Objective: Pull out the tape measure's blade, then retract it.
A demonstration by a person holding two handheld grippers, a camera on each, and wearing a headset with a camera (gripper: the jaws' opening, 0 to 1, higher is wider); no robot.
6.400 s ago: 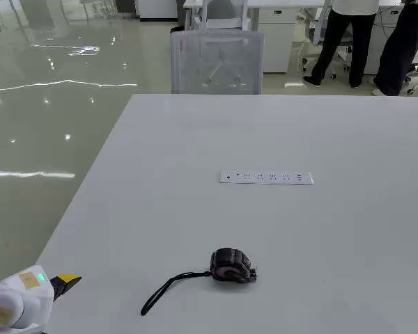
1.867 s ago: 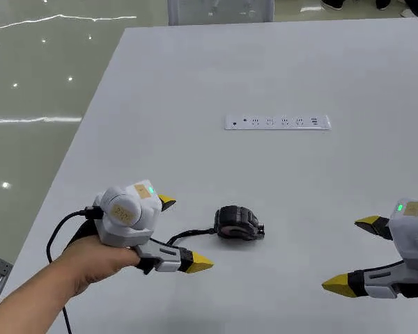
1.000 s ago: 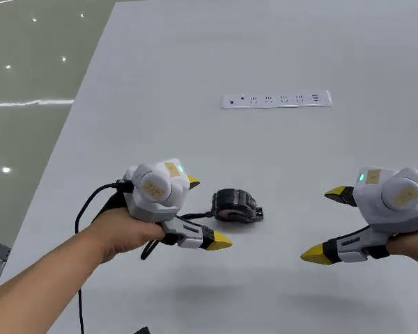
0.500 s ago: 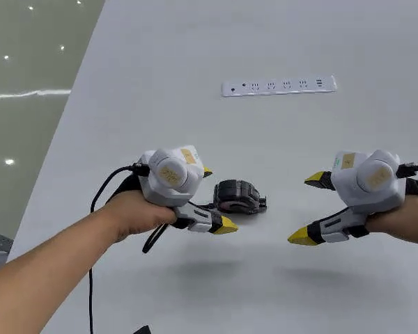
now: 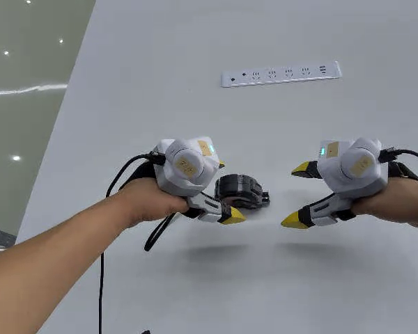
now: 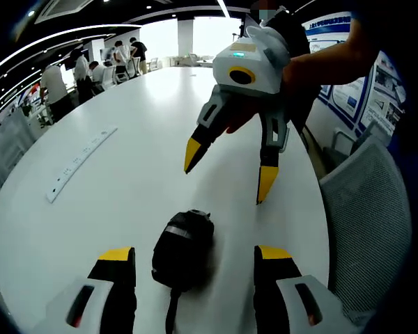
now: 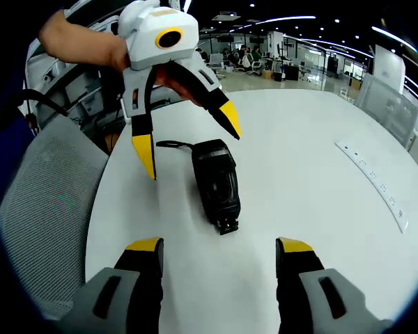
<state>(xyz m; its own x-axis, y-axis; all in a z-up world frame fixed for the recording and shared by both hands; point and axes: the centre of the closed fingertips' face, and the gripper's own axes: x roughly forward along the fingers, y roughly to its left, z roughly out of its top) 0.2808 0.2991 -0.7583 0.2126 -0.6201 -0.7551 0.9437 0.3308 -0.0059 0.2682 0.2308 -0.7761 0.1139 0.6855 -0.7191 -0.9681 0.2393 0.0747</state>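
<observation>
White table (image 5: 160,90) bears tape measure (image 5: 240,188), power strip (image 5: 281,72); glossy floor (image 5: 28,69) left.

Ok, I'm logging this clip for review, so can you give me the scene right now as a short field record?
task object: tape measure, lying on the white table
blade: retracted, its hook facing the right gripper
left gripper: open, jaws either side of the case, no contact visible
right gripper: open, apart from the tape measure
strap: black, trailing toward the left gripper
also on table: power strip, farther away
</observation>
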